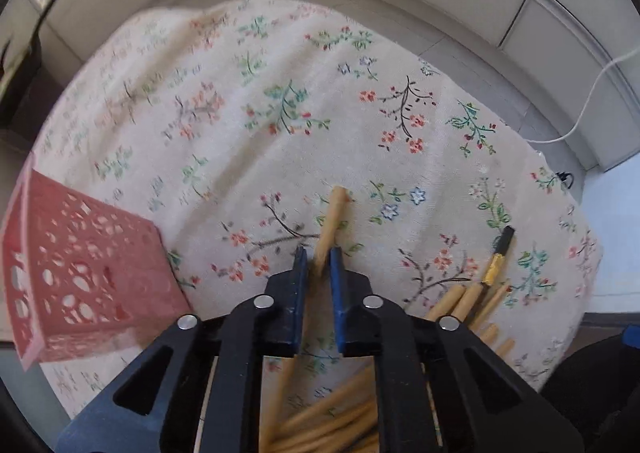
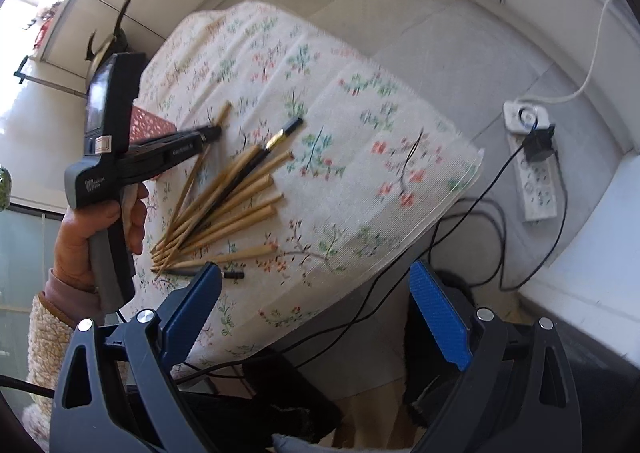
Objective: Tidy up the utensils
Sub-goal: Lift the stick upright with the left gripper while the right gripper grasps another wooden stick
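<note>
Chopsticks [image 2: 224, 205] lie fanned on the floral tablecloth [image 1: 260, 93], tips bunched toward me. My left claw [image 1: 318, 259] is clenched on one wooden chopstick [image 1: 332, 213], whose blunt end juts past the blue pads toward twelve o'clock. The pile [image 1: 472, 301] sits at four o'clock of that claw, the pink perforated basket [image 1: 80, 273] at nine. My right claw [image 2: 316, 317] hangs released over the table's near edge, the pile at eleven o'clock from it.
</note>
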Demonstrator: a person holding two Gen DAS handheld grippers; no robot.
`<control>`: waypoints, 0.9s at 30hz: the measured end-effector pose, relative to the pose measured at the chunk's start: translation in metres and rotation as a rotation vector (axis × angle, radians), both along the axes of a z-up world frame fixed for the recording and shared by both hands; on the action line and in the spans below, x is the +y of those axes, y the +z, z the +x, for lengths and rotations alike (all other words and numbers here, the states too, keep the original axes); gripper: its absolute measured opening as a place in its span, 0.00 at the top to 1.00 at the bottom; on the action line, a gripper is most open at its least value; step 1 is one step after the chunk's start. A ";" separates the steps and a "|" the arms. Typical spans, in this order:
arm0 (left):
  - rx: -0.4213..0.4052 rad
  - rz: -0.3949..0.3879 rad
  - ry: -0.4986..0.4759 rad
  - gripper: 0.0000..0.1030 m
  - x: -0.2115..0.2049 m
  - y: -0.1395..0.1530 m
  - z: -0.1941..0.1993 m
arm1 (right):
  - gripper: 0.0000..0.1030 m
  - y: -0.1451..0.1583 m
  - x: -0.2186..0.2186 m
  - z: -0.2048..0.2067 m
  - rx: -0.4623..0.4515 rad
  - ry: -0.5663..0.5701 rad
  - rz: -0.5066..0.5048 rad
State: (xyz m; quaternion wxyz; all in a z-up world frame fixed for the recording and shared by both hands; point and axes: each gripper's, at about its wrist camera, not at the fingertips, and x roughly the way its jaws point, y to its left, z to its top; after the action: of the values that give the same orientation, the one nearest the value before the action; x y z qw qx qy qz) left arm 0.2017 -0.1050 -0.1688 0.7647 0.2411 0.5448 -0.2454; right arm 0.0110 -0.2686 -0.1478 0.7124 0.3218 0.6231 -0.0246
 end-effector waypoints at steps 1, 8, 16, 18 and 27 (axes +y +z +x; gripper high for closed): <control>-0.025 -0.006 -0.006 0.93 0.002 0.002 -0.001 | 0.11 -0.002 0.002 0.000 0.009 -0.008 0.011; -0.237 -0.107 -0.027 0.93 0.027 0.065 -0.032 | 0.26 -0.026 0.010 0.005 0.114 -0.165 0.140; -0.464 -0.271 -0.005 0.93 0.077 0.163 -0.103 | 0.60 -0.036 0.047 0.024 0.190 -0.259 0.288; -0.517 -0.324 0.018 0.93 0.096 0.183 -0.122 | 0.62 -0.027 0.050 0.038 0.149 -0.254 0.288; -0.648 -0.498 0.109 0.93 0.143 0.243 -0.153 | 0.71 -0.038 0.051 0.100 0.128 -0.198 0.210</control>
State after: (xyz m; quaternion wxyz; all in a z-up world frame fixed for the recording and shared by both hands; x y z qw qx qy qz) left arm 0.0491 0.0384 0.0744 0.9435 0.0845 0.2118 -0.2403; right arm 0.1109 -0.2178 -0.1861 0.6276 0.4523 0.6317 -0.0498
